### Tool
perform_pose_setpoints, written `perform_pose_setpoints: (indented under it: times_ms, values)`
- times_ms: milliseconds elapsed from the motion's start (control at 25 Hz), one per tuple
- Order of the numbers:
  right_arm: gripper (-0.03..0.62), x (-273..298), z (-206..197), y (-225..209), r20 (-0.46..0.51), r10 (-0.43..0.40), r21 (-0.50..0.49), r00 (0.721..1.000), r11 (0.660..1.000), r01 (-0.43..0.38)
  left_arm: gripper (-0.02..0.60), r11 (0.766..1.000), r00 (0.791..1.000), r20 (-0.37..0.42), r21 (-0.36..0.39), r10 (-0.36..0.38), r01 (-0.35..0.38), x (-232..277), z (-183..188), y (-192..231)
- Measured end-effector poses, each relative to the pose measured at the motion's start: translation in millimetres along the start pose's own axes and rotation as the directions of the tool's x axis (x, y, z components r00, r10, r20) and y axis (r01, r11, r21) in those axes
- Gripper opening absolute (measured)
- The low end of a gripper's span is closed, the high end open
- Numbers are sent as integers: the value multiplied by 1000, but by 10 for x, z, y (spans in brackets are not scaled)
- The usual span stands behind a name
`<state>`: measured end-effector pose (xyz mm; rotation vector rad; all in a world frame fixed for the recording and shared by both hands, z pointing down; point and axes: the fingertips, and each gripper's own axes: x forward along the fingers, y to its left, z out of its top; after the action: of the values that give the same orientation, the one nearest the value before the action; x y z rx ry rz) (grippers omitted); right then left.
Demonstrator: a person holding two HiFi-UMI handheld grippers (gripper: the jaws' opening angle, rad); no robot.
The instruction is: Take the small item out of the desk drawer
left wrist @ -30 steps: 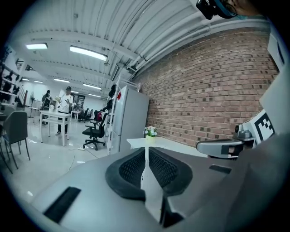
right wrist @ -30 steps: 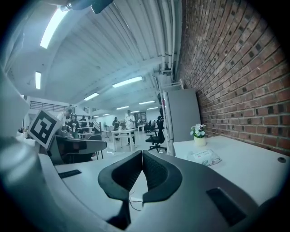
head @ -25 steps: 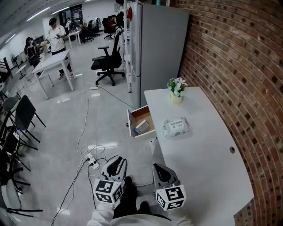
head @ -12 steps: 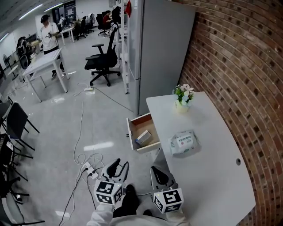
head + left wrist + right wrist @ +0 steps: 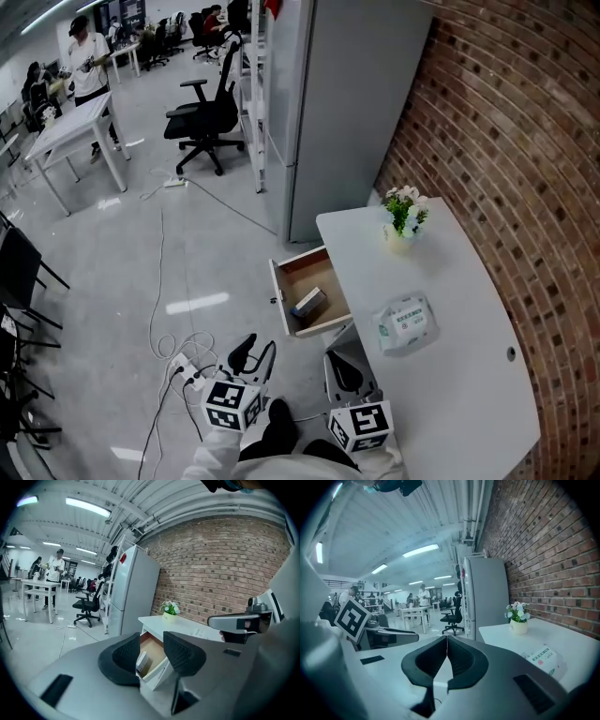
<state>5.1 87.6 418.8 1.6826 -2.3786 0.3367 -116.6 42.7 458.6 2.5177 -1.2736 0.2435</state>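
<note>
I can't read the green print on the soft white wipes pack [image 5: 406, 323] on the smooth white bench [image 5: 459, 394]. At its 9 o'clock the small item [image 5: 308, 302], a flat box, lies in the open wood-lined drawer [image 5: 302, 270]. My left gripper [image 5: 253, 350], at the drawer's 7 o'clock and well apart, has just been opening and stands spread on nothing, while my right gripper [image 5: 345, 371] is pressed together, empty.
</note>
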Motion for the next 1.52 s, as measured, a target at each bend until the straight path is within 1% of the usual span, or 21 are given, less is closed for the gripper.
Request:
perform_pose_setpoints:
  times_ms: [160,280,560,680,880,1200,1520]
  values:
    - [28,179,39,6,-3,-23,1,1000,1000,23,159,1000,1000,-21,-6,-22,22,191,-17,177]
    - [28,258,41,-51,-12,-45,0,999,999,45,163,999,998,-45,2,-47,48,364,-70,224]
    - [28,477,113,-350,-22,-110,13,994,994,110,170,995,991,-90,-4,-103,103,846,-98,245]
    - [28,617,158,-507,-18,-124,18,992,992,124,170,994,989,-104,0,-108,108,1059,-100,255]
    - [28,894,233,-729,-13,-134,19,991,991,134,171,990,980,-153,24,-131,136,1444,-172,287]
    - [28,1320,276,-1068,-37,-131,15,991,991,132,179,983,956,-237,9,-174,181,2086,-327,313]
    - [28,1571,128,-1455,-92,-164,43,982,985,168,179,975,920,-330,5,-209,223,2672,-597,309]
